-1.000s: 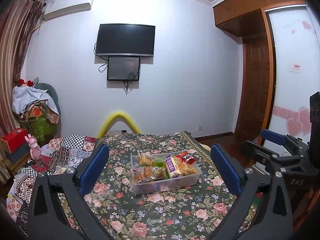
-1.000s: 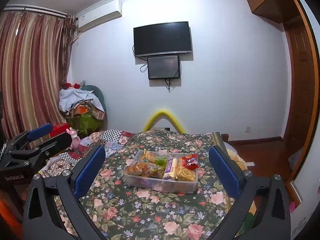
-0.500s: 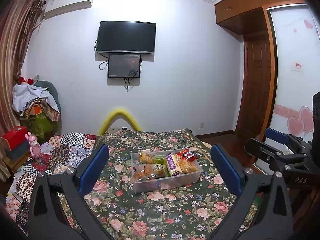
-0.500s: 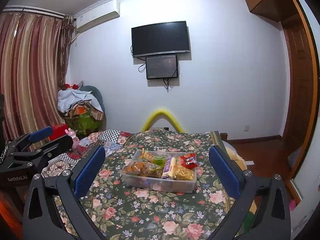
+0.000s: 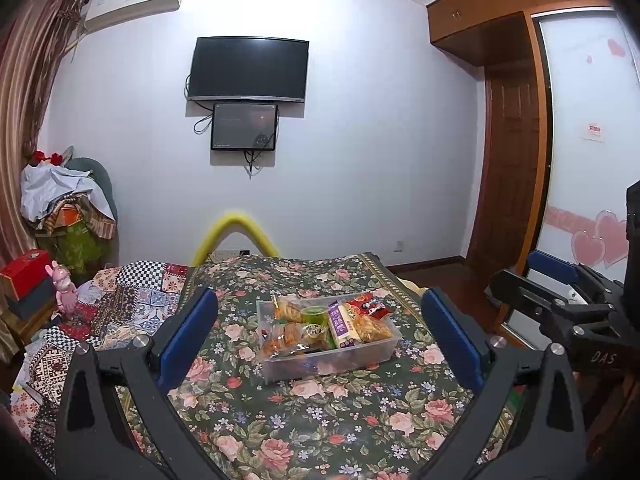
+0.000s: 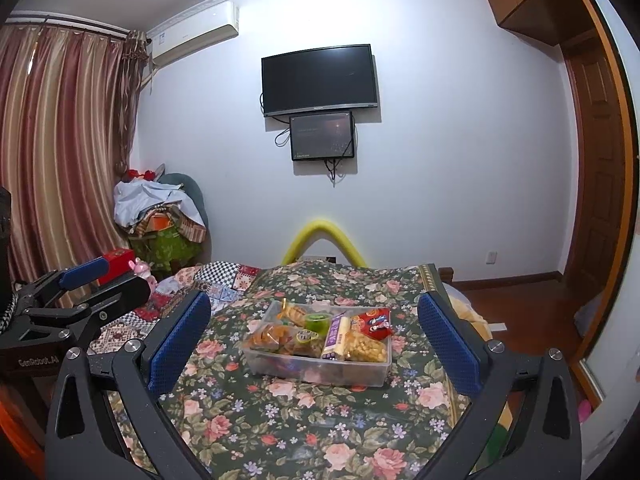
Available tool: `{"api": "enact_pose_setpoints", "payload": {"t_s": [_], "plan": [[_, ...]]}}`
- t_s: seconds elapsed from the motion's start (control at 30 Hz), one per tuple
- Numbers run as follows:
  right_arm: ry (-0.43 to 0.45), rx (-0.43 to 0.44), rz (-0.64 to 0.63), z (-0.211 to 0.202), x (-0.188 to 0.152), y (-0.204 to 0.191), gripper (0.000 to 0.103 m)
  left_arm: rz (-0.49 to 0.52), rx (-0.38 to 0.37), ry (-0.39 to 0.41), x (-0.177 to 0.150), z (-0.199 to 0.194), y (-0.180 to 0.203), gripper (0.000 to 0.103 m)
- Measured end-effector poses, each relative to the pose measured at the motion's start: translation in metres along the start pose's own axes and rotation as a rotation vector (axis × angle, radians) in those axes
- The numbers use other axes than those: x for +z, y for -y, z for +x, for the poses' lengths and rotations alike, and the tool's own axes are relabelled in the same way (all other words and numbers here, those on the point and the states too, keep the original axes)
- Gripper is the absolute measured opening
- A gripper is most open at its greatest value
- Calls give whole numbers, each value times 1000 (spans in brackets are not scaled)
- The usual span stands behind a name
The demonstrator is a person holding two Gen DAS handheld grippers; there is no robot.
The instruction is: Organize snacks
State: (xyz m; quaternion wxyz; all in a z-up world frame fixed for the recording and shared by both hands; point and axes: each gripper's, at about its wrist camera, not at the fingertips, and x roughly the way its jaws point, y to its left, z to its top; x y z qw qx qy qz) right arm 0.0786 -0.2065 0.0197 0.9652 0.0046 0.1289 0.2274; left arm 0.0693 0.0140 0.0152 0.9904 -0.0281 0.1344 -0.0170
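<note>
A clear plastic bin (image 5: 362, 356) of snacks sits on the floral cloth (image 5: 320, 420); it also shows in the right wrist view (image 6: 316, 372). Inside are a purple-and-yellow pack (image 5: 340, 322), a green cup (image 5: 314, 314), a red packet (image 5: 370, 306) and orange pastry bags (image 5: 286, 336). My left gripper (image 5: 320, 336) is open and empty, held back from the bin. My right gripper (image 6: 314, 340) is open and empty, also short of the bin. Each gripper shows at the edge of the other's view: the right one (image 5: 560, 292), the left one (image 6: 80, 292).
A patchwork quilt (image 5: 120, 304) lies left of the floral cloth, with a pink toy (image 5: 64, 290) and a red box (image 5: 24, 270) beyond. A yellow foam arch (image 5: 236, 232) stands behind. A clothes pile (image 6: 160, 216), curtain, wall TV and wardrobe door surround.
Both views have tilted slightly upward, so the bin sits a little lower and nearer in each frame. Both grippers stay open and empty.
</note>
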Motion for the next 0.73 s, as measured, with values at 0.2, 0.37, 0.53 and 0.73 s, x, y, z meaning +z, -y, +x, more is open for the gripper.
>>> {"api": "enact_pose_setpoints", "payload": {"t_s": [0.2,0.37,0.53,0.73], "plan": [[0,-5,-6,1,1,0,103,6,2,9,0,1,2,103],[-1,-7,-5,0,1,0,103,6,-10,-3,-1,2,3,103],[0,-9,1,0,3,1,103,11,-9,0,-2,1,4,103],[-5,-10,-1,1,1,1,103,11,-9,-5,-3,2,4,103]]}}
